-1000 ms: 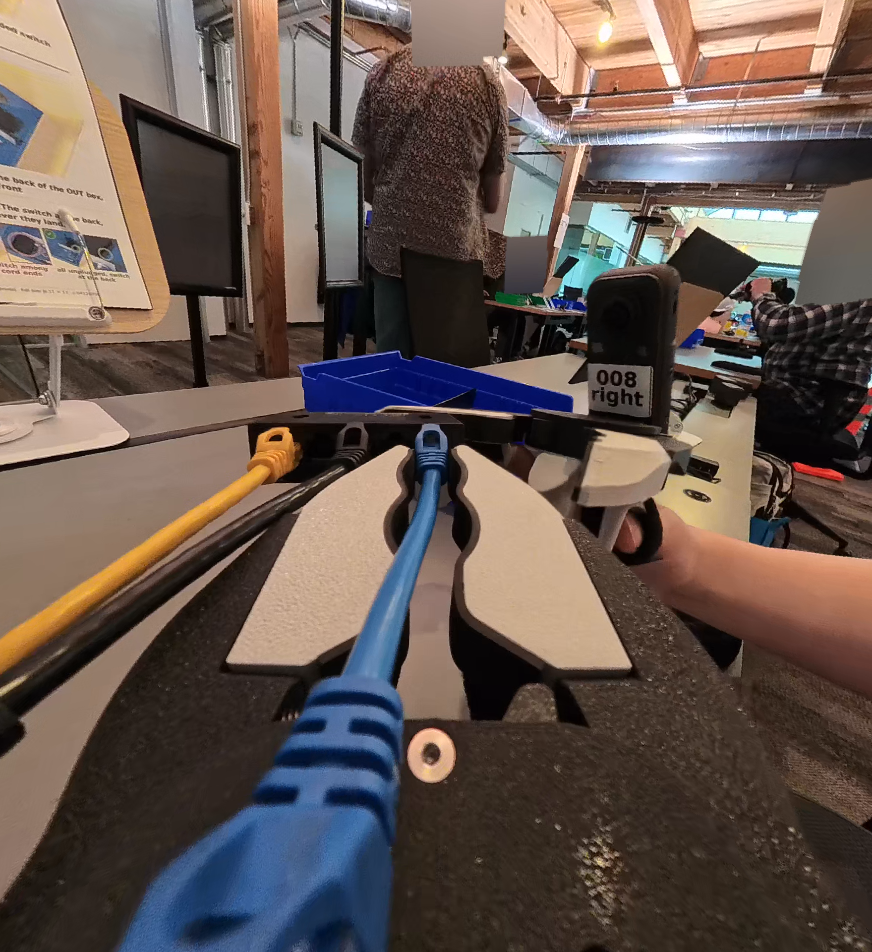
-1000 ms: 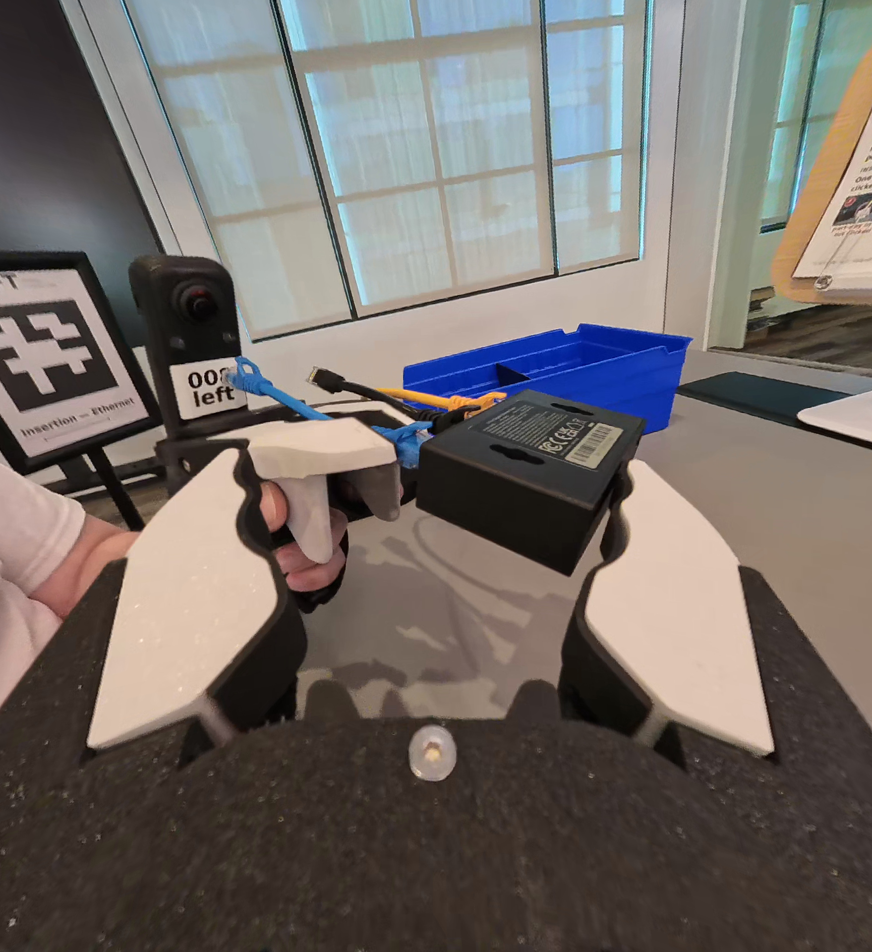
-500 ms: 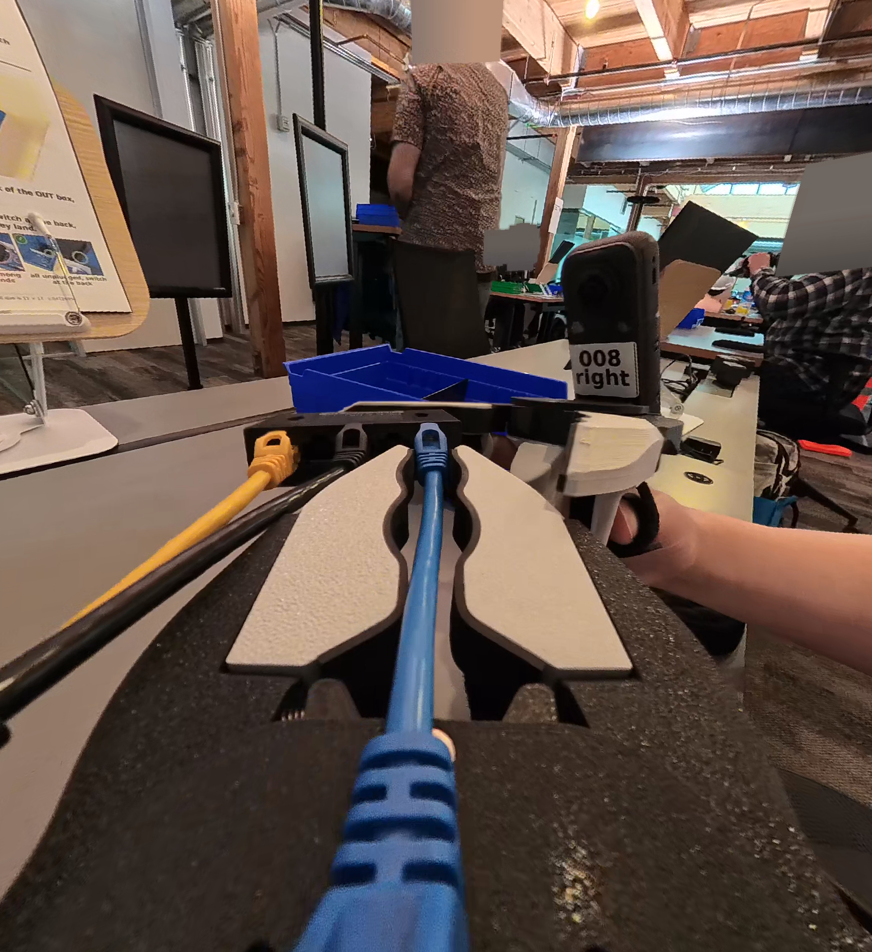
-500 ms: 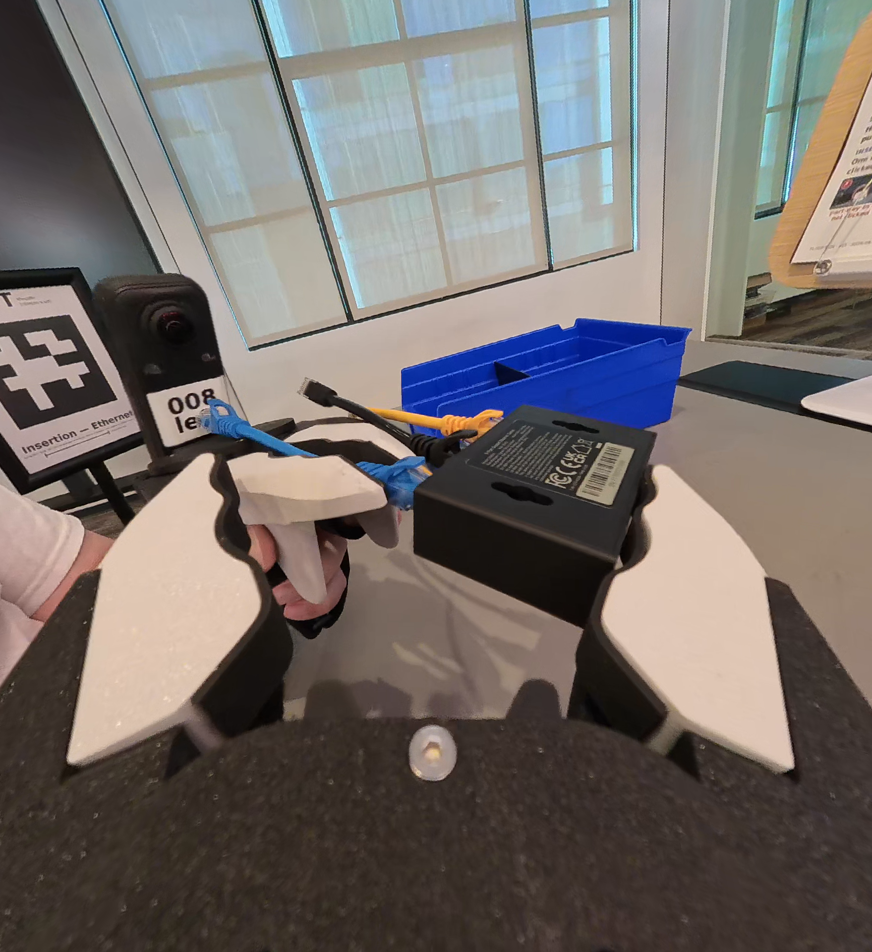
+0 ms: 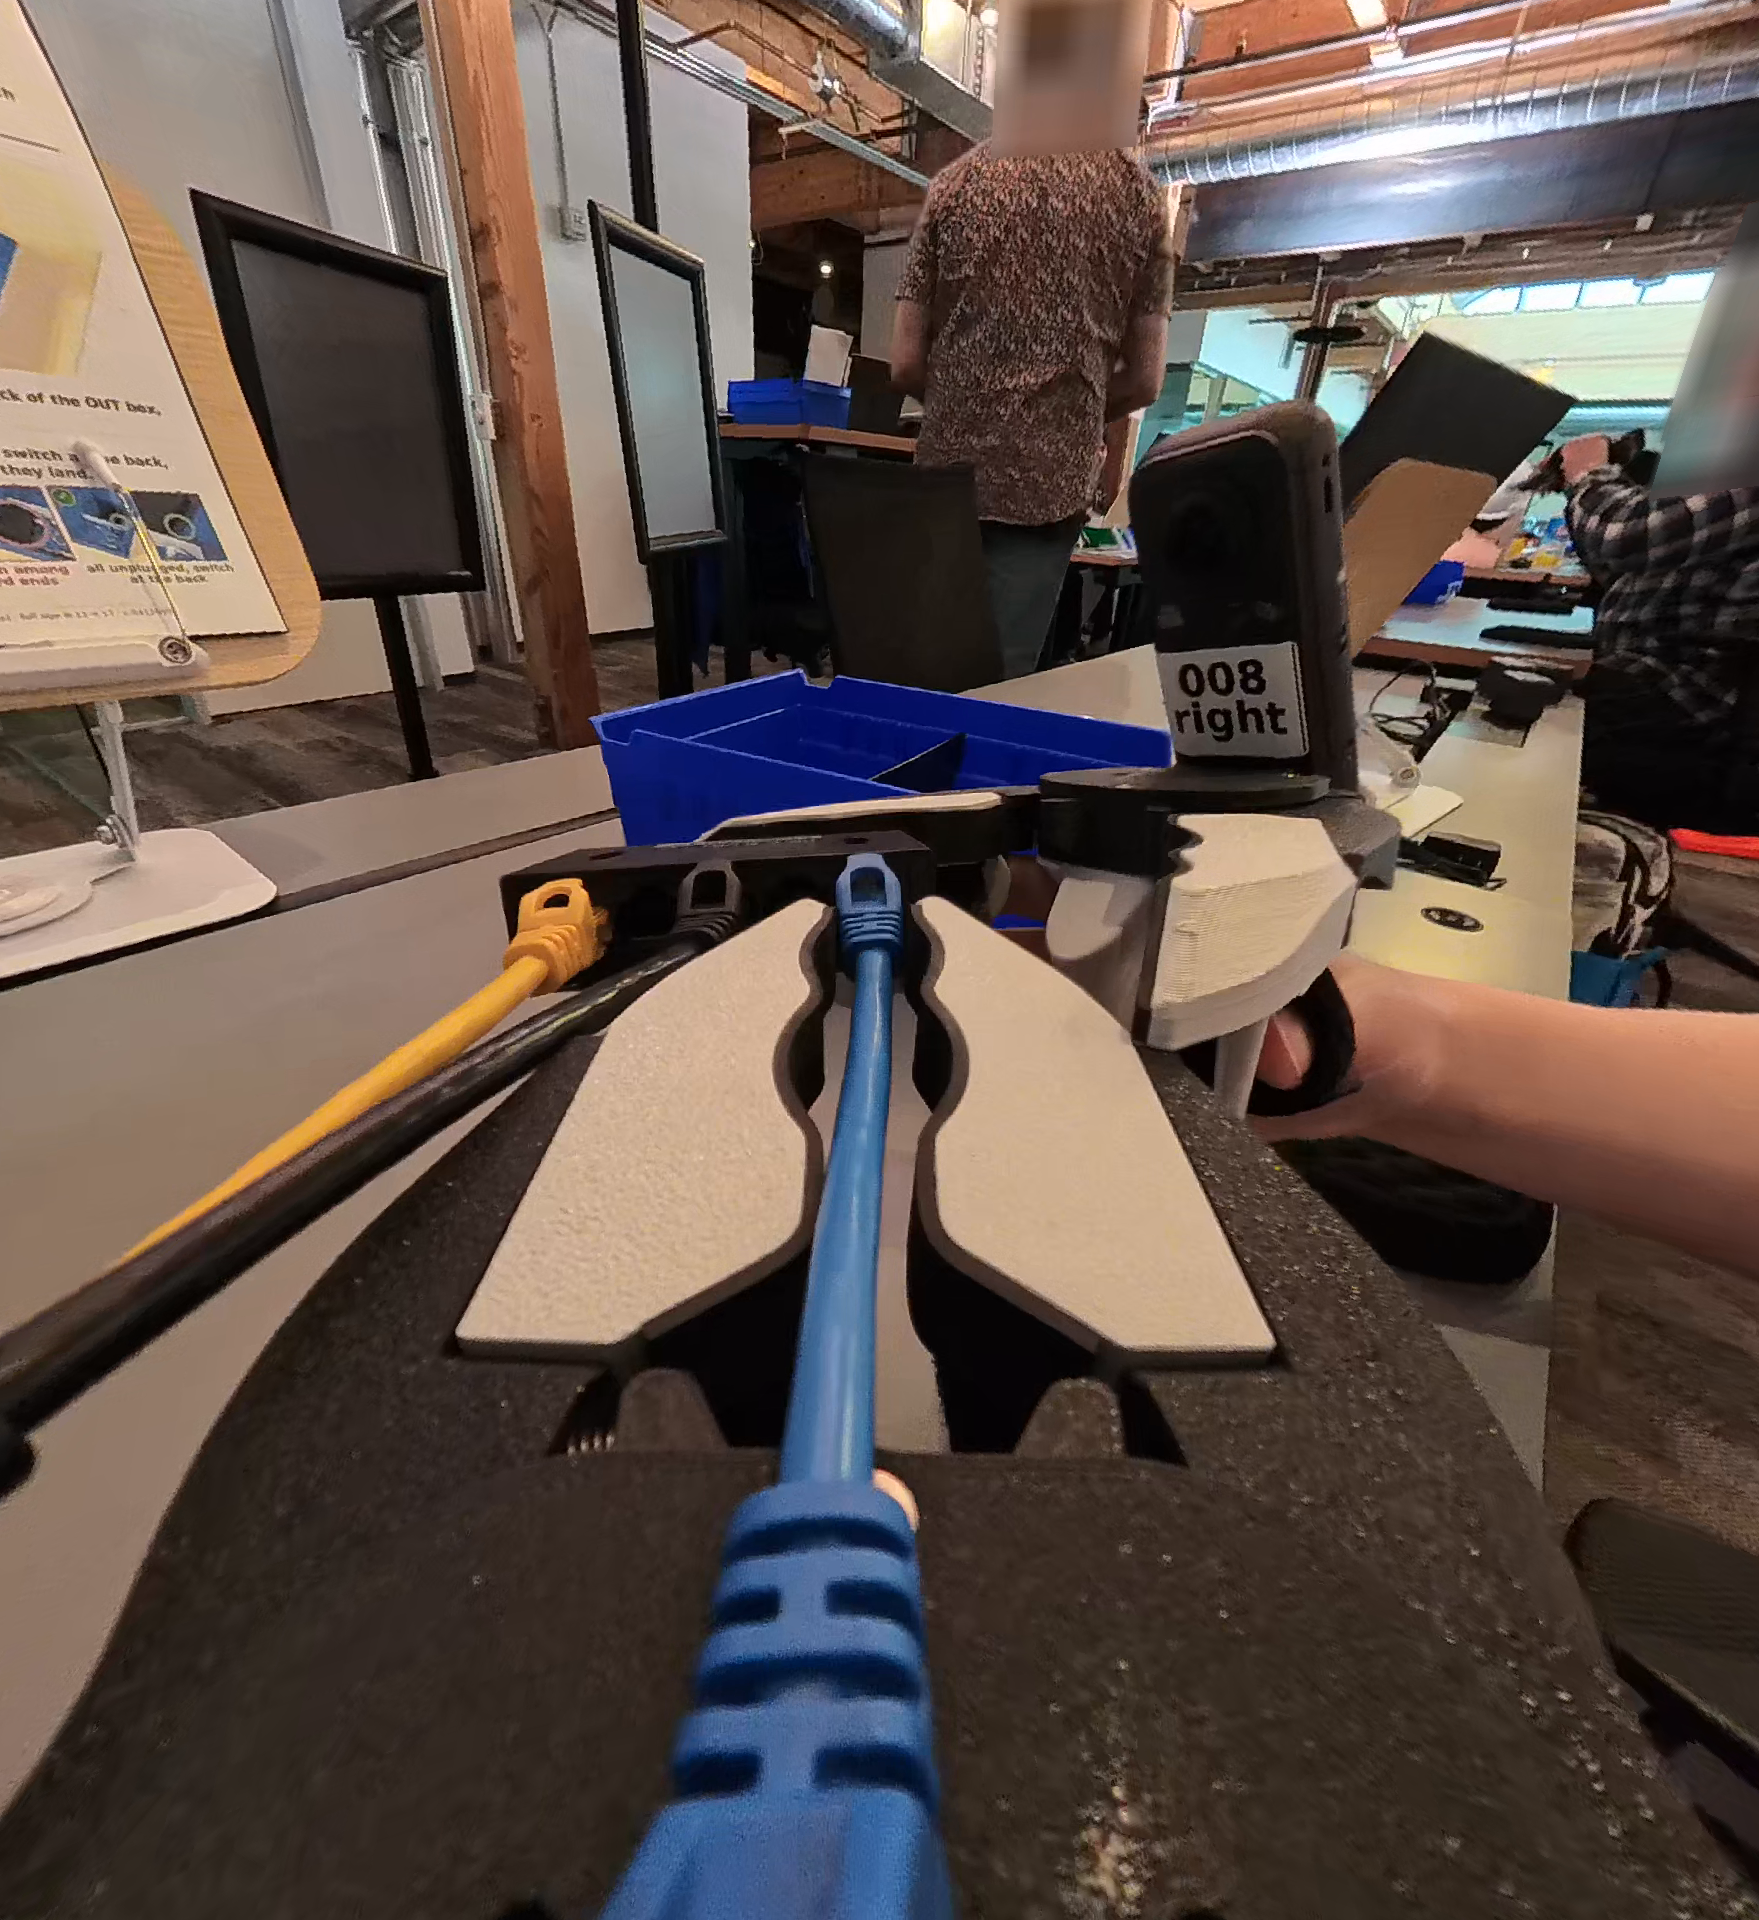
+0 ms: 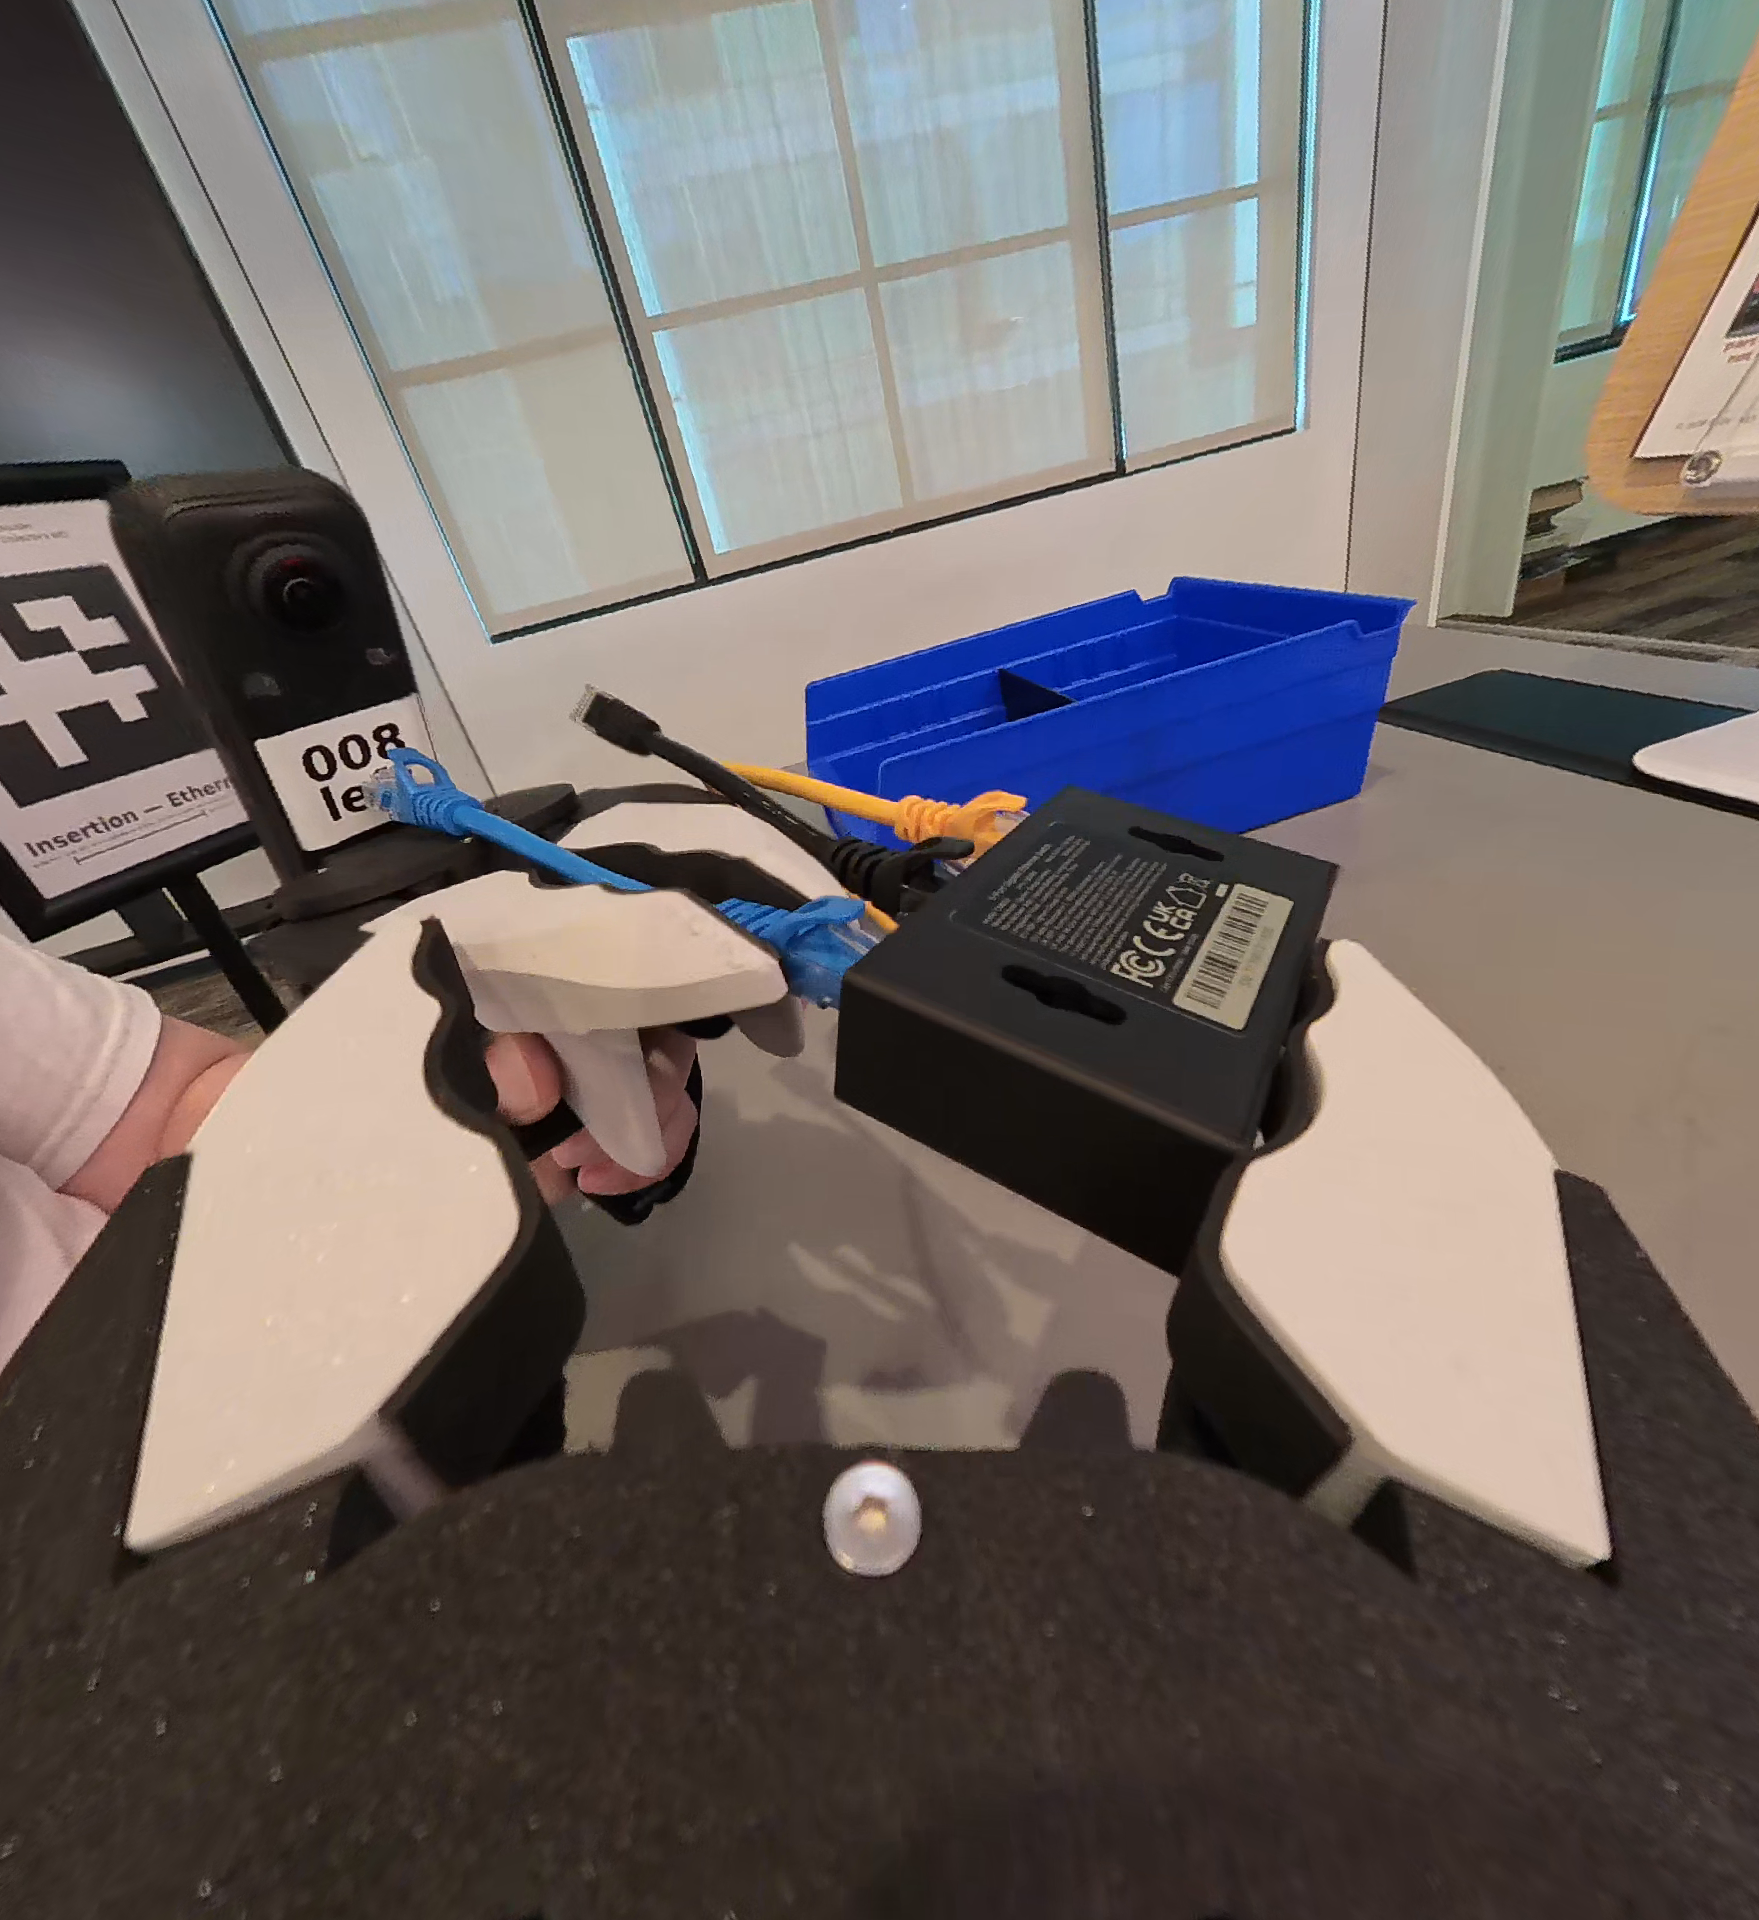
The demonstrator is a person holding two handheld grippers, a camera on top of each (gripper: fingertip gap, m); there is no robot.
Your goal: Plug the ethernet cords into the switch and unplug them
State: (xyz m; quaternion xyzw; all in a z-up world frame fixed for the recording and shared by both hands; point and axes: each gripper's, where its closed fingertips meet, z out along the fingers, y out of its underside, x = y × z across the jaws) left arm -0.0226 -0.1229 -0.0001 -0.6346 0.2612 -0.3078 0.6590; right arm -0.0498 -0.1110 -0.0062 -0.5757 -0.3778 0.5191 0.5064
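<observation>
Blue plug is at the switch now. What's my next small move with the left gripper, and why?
Probably push the blue cord straight forward. Its plug sits at the switch port, seating unclear. The left gripper is shut on the cord; the right gripper braces the switch.

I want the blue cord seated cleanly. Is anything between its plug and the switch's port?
Nothing visible. The left tongs grip the blue ethernet cord just behind its plug, which sits at the port face of the black box-shaped switch, beside the plugged black cord and yellow cord. Whether it is fully seated can't be told.
</observation>
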